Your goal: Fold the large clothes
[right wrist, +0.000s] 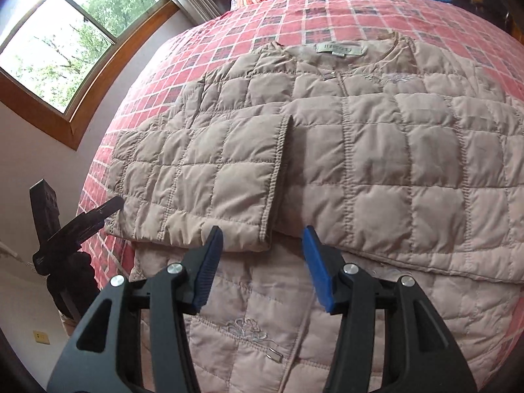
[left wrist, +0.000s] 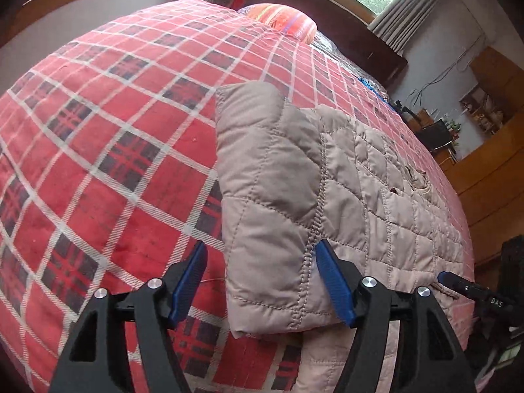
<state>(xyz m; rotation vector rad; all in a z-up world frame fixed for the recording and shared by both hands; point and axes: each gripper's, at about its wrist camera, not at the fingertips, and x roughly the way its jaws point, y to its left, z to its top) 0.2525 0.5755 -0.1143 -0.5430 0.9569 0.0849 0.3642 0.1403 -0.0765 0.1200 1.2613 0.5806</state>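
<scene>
Beige quilted jacket (right wrist: 360,150) on red plaid bedspread (left wrist: 114,131): both sleeves folded in; final body fold probably remains. Left gripper (left wrist: 262,281) and right gripper (right wrist: 262,265) gape, empty.

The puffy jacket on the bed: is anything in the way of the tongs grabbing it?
No. The beige quilted jacket lies spread on the plaid bedspread, nothing on top of it. The right tongs are open just above its folded sleeve, and the left tongs are open around that sleeve's cuff.

You can read "DAS" on the right gripper (left wrist: 471,290); jacket (right wrist: 327,137) neck label (right wrist: 340,49) text too blurred, far side.
</scene>
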